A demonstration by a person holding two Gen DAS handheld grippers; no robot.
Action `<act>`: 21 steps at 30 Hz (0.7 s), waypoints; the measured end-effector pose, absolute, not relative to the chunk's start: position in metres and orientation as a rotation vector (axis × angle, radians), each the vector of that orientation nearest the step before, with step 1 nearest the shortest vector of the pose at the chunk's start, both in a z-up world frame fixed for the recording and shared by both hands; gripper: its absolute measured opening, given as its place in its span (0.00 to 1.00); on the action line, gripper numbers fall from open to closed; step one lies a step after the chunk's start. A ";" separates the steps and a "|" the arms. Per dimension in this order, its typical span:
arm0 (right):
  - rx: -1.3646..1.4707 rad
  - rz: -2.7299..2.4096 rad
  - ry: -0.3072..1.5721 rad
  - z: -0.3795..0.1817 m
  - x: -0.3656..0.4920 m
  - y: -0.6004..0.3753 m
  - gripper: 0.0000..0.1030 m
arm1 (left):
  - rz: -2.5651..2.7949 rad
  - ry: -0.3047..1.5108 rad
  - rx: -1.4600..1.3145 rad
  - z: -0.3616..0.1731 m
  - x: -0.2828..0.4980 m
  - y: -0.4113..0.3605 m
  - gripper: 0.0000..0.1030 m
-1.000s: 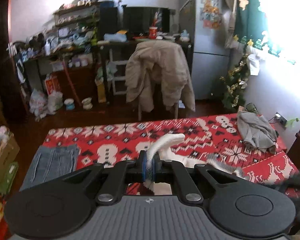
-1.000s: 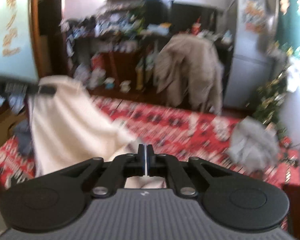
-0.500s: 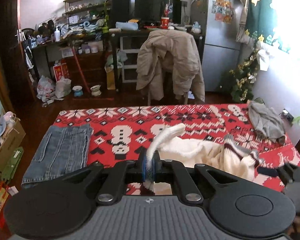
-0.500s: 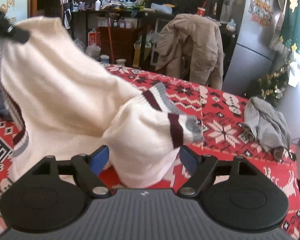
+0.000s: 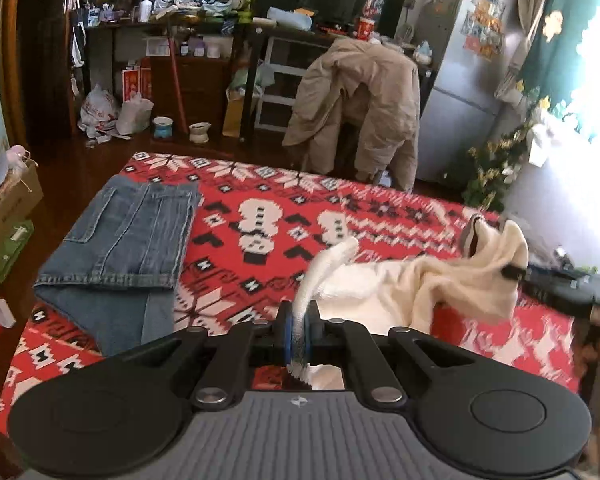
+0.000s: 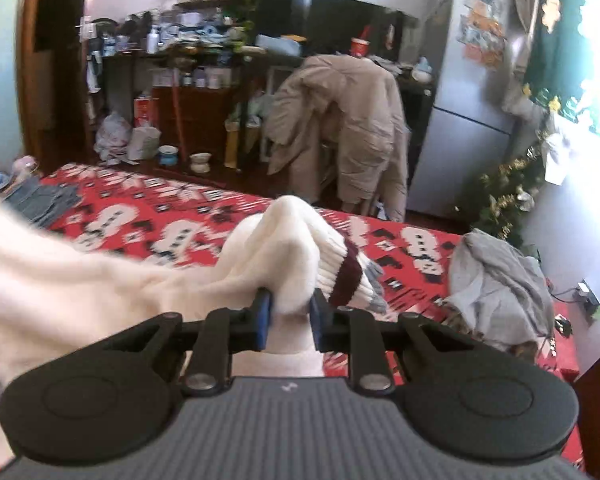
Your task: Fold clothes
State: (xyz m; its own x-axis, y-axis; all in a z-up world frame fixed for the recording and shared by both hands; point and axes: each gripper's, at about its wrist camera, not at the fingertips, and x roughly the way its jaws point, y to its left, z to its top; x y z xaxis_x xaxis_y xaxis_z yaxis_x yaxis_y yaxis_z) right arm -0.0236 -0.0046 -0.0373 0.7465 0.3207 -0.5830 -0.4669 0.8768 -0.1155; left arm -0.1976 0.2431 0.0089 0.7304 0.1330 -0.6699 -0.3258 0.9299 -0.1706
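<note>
Red patterned fabric (image 5: 380, 216) with white snowman motifs is covering the work surface, with a cluttered room lying behind it. Folded blue denim jeans (image 5: 124, 240) are lying at centre left of the left wrist view. The left gripper (image 5: 298, 334) is pinching a ribbed edge of the cream knit sweater (image 5: 440, 280), its jaws almost together. The right gripper (image 6: 288, 316) is closing around a bunched sleeve with maroon and grey cuff stripes; the pads appear to be pressing it. A crumpled grey garment (image 6: 496, 276) is sitting at right.
</note>
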 end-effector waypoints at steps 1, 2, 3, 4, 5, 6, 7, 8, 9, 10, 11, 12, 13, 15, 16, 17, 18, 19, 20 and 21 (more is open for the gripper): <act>-0.267 0.426 0.603 -0.040 -0.017 -0.006 0.29 | 0.265 0.726 -0.279 0.005 -0.197 0.242 0.06; -0.274 0.417 0.619 -0.043 -0.012 -0.006 0.29 | 0.273 0.743 -0.273 0.001 -0.195 0.242 0.06; -0.281 0.417 0.625 -0.045 -0.014 -0.007 0.30 | 0.281 0.751 -0.270 -0.002 -0.195 0.241 0.06; -0.287 0.425 0.622 -0.047 -0.018 -0.008 0.30 | 0.289 0.757 -0.267 -0.004 -0.193 0.242 0.06; -0.289 0.437 0.613 -0.047 -0.023 -0.009 0.30 | 0.291 0.762 -0.266 -0.007 -0.193 0.242 0.06; -0.292 0.443 0.599 -0.048 -0.032 -0.010 0.34 | 0.293 0.764 -0.263 -0.008 -0.192 0.242 0.06; -0.298 0.439 0.583 -0.048 -0.043 -0.011 0.37 | 0.295 0.765 -0.259 -0.008 -0.192 0.242 0.06; -0.304 0.432 0.568 -0.047 -0.053 -0.013 0.39 | 0.294 0.767 -0.256 -0.009 -0.193 0.242 0.06; -0.301 0.460 0.573 -0.048 -0.066 -0.013 0.41 | 0.292 0.768 -0.253 -0.009 -0.193 0.241 0.06; -0.294 0.504 0.587 -0.048 -0.080 -0.012 0.41 | 0.295 0.772 -0.244 -0.010 -0.193 0.241 0.06; -0.287 0.549 0.601 -0.049 -0.094 -0.011 0.41 | 0.298 0.776 -0.234 -0.011 -0.193 0.240 0.06; -0.281 0.602 0.617 -0.052 -0.106 -0.008 0.41 | 0.300 0.780 -0.226 -0.011 -0.193 0.238 0.06; -0.276 0.660 0.634 -0.056 -0.117 -0.004 0.41 | 0.301 0.784 -0.217 -0.012 -0.193 0.237 0.06; -0.287 0.754 0.657 -0.067 -0.138 0.010 0.41 | 0.299 0.786 -0.209 -0.013 -0.194 0.236 0.06; -0.303 0.789 0.661 -0.072 -0.148 0.017 0.41 | 0.298 0.786 -0.209 -0.013 -0.195 0.235 0.06; -0.321 0.821 0.664 -0.078 -0.158 0.025 0.41 | 0.298 0.786 -0.209 -0.014 -0.196 0.234 0.06; -0.328 0.845 0.672 -0.083 -0.167 0.031 0.41 | 0.299 0.789 -0.210 -0.014 -0.197 0.234 0.06; -0.324 0.870 0.685 -0.087 -0.173 0.037 0.41 | 0.300 0.791 -0.212 -0.015 -0.198 0.233 0.06; -0.316 0.894 0.696 -0.089 -0.179 0.042 0.40 | 0.302 0.793 -0.213 -0.016 -0.198 0.233 0.06; -0.307 0.916 0.705 -0.091 -0.184 0.047 0.40 | 0.304 0.798 -0.213 -0.017 -0.199 0.233 0.06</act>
